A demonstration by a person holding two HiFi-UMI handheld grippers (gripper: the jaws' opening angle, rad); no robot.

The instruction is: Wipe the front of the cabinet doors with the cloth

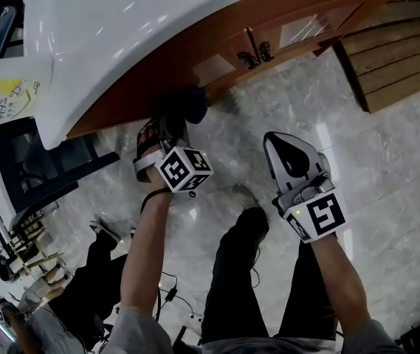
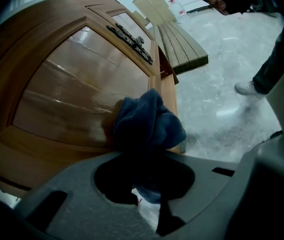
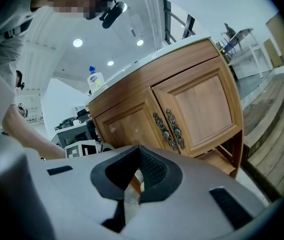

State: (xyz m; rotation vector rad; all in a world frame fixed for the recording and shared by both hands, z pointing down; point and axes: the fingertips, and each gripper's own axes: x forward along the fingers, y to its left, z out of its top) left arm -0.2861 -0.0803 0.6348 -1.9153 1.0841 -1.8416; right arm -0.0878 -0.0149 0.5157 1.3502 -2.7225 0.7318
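**Q:** Where is the cloth?

**A:** A dark blue cloth, bunched up, is pinched in the left gripper. It sits against the wooden cabinet door at the door's bottom edge, near the corner farthest from the ornate handles.

**Q:** And the other tool?

**A:** The right gripper hangs back from the cabinet, its jaws pressed together on nothing.

**Q:** How will the cloth handle?

**A:** Probably light, soft and floppy, so it should squash flat against the glossy wood. Gripping the bunched middle looks sound, since it leaves loose folds free to rub. A shallow pinch might let it drag free along the raised panel edges
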